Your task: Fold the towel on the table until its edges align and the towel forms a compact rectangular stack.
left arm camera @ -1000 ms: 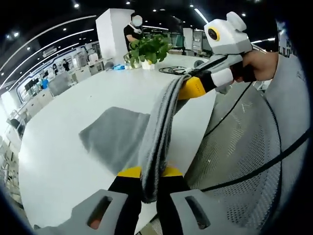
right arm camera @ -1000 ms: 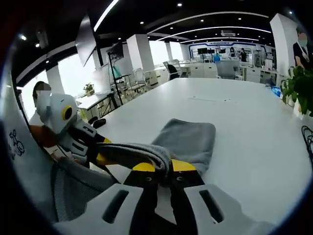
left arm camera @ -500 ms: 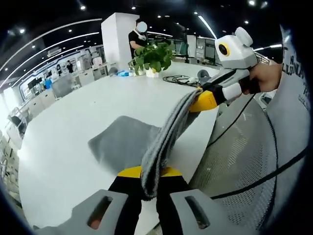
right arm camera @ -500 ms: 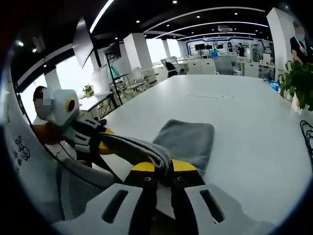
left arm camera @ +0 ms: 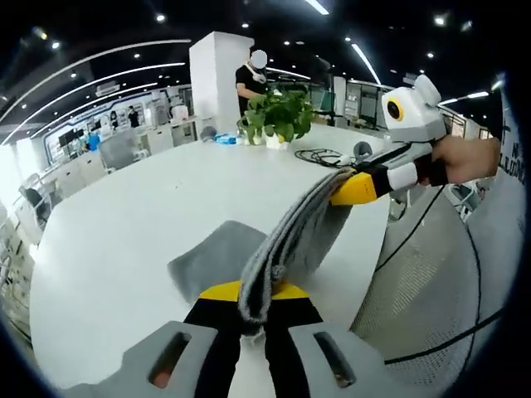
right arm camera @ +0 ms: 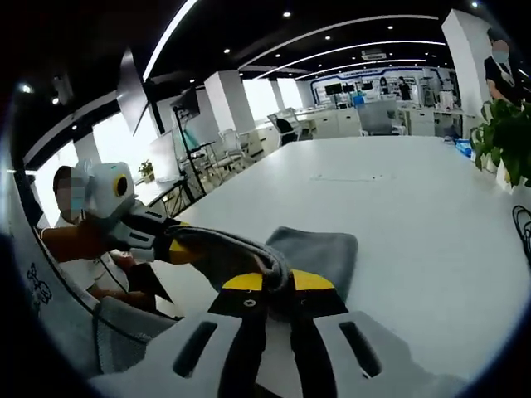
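A grey towel (left arm camera: 282, 240) hangs stretched between my two grippers above the white table (left arm camera: 124, 215), its far part still lying on the tabletop. My left gripper (left arm camera: 253, 292) is shut on one near corner of the towel. In the left gripper view my right gripper (left arm camera: 353, 189) holds the other corner, higher and to the right. In the right gripper view my right gripper (right arm camera: 278, 283) is shut on the towel (right arm camera: 319, 253), and my left gripper (right arm camera: 170, 247) pinches the edge at the left.
A potted plant (left arm camera: 278, 112) stands at the far end of the table, with black cables (left arm camera: 319, 155) beside it. A mesh chair (left arm camera: 431, 282) is at the table's near edge. A person (left arm camera: 253, 79) stands behind the plant. White table surface (right arm camera: 415, 199) lies beyond the towel.
Both grippers have lifted and carried the held edge forward over the table. Less of the towel lies flat on the tabletop now.
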